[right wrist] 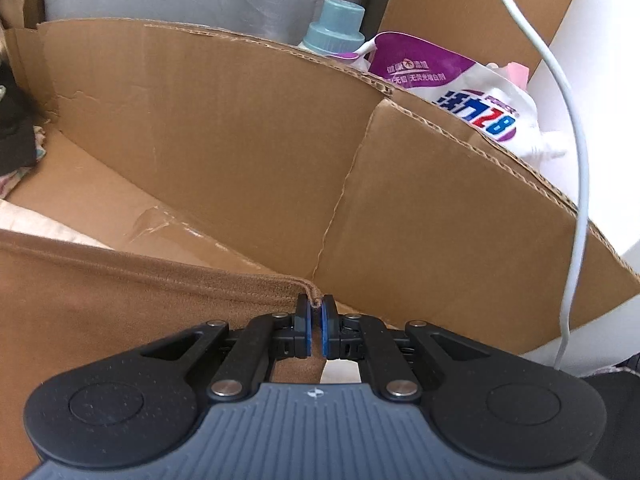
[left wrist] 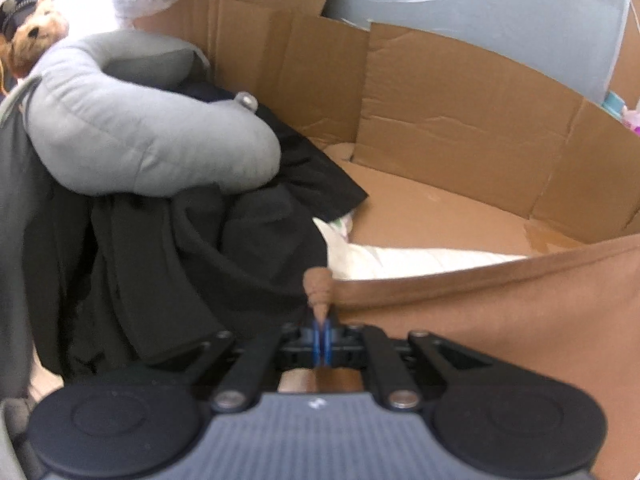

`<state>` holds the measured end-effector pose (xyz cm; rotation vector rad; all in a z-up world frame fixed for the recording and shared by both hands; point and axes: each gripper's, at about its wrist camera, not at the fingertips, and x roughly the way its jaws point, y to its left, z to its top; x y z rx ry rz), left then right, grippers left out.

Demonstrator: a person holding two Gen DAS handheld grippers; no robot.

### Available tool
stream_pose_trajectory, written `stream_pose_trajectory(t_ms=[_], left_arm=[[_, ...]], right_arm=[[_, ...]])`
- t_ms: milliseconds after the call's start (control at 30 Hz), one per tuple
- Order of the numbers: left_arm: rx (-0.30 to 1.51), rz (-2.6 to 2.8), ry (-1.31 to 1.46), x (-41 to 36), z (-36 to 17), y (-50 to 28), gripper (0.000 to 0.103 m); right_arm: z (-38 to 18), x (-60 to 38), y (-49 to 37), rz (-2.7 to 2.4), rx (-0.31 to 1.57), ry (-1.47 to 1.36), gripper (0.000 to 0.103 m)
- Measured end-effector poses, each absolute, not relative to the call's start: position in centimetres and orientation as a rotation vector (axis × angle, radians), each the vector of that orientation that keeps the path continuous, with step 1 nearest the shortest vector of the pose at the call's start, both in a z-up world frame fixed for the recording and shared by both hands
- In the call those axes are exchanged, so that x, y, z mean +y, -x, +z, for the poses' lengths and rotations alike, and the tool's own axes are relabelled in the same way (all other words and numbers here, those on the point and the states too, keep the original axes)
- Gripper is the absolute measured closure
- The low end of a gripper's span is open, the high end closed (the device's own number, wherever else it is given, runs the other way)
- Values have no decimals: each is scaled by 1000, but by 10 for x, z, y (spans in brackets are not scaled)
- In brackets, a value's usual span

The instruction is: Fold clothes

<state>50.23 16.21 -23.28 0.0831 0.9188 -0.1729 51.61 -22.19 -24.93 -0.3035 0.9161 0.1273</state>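
The left gripper and right gripper each pinched a corner of the brown garment, probably stretching its hem taut to fold it over the cardboard.

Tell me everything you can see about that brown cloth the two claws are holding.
The brown cloth looks soft and fuzzy, like fleece, with a stitched hem along its top edge. It hangs stretched between the left gripper and the right gripper, each pinching an upper corner. Behind it are a cardboard box and white fabric.
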Motion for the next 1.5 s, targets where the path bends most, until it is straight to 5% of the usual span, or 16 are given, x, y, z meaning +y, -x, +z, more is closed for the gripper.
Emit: stream_pose_trajectory(t_ms=[233, 367, 433, 500, 1200, 1500], left_arm=[[914, -104, -170, 145, -262, -515, 99], [923, -49, -193, 143, -279, -515, 84], [888, -62, -159, 148, -273, -505, 68], [872, -65, -149, 151, -268, -492, 59], [1000, -122, -65, 162, -241, -335, 51], [1069, -16, 2, 173, -227, -303, 48]], right_arm=[[-277, -207, -530, 91, 893, 314, 99], [-291, -205, -524, 16, 828, 334, 78], [-291, -215, -515, 46, 800, 256, 67], [-292, -224, -505, 80, 809, 238, 67], [-210, -336, -328, 197, 756, -54, 61], [-223, -343, -254, 129, 795, -141, 61]])
